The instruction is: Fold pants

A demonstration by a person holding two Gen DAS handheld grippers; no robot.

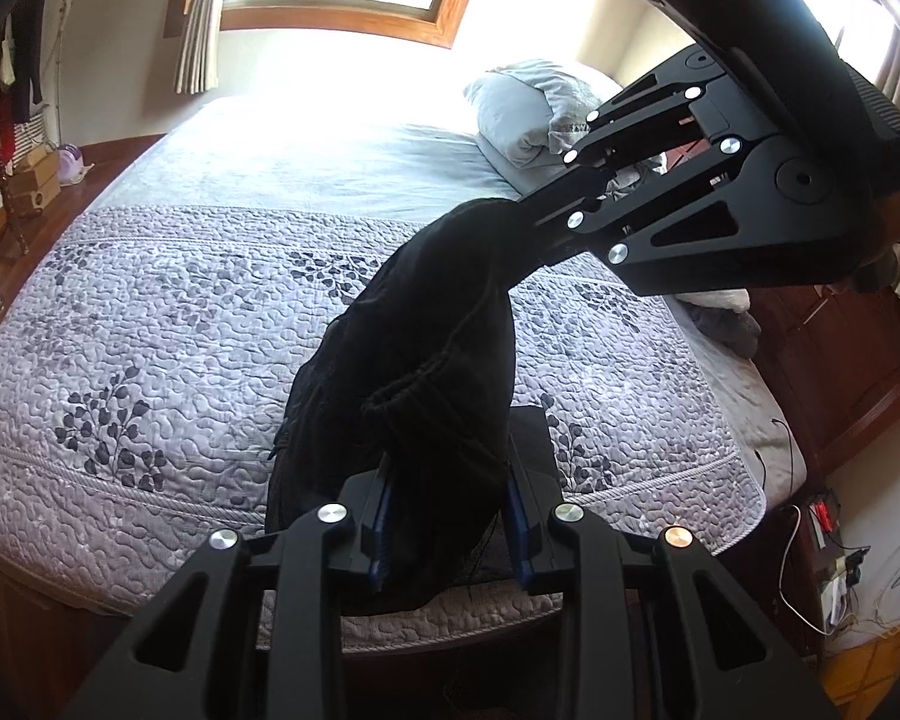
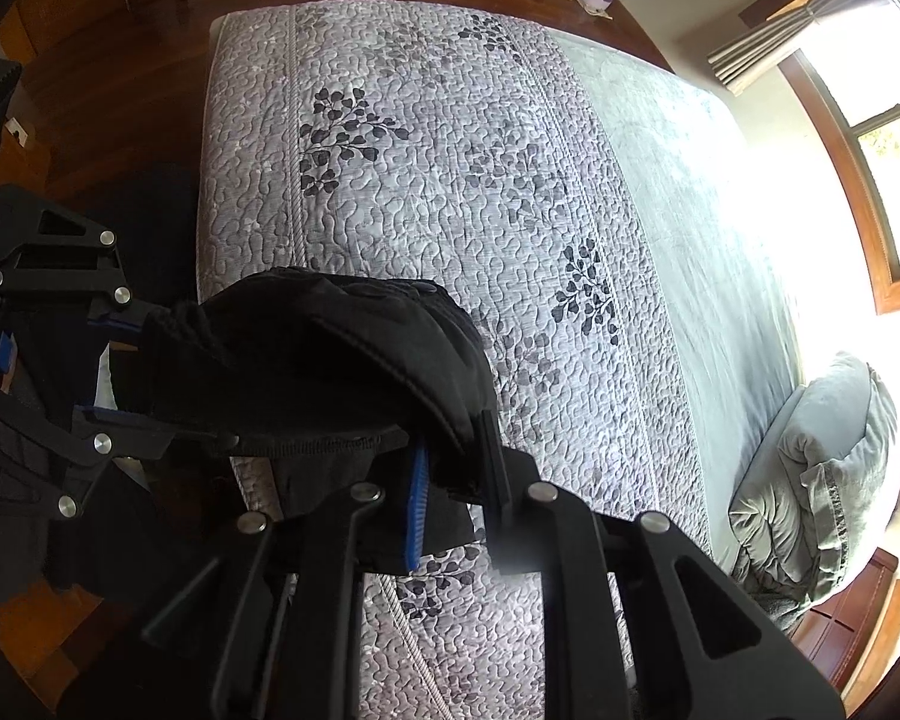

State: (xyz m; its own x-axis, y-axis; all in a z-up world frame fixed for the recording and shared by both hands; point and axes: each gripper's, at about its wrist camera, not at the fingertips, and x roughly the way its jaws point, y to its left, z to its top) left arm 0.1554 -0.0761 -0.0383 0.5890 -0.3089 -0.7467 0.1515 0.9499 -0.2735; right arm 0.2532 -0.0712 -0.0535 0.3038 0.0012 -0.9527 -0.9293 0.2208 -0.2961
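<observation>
Black pants (image 1: 438,324) with a drawstring waistband hang stretched in the air between my two grippers, above the near part of the bed. My left gripper (image 1: 450,516) is shut on a bunched edge of the cloth, which fills the gap between its blue pads. Up and to the right, my right gripper (image 1: 528,210) pinches the other end. In the right wrist view the right gripper (image 2: 456,480) is shut on the pants (image 2: 306,354), and the left gripper (image 2: 114,366) holds them at the left edge. The lower part of the pants droops over the bed's edge.
A grey quilt with a leaf pattern (image 1: 180,330) covers the bed, with a plain grey sheet beyond it. A grey pillow (image 1: 522,114) lies at the head. Dark wooden floor (image 2: 120,90) surrounds the bed. Cables and a power strip (image 1: 834,564) lie on the floor at the right.
</observation>
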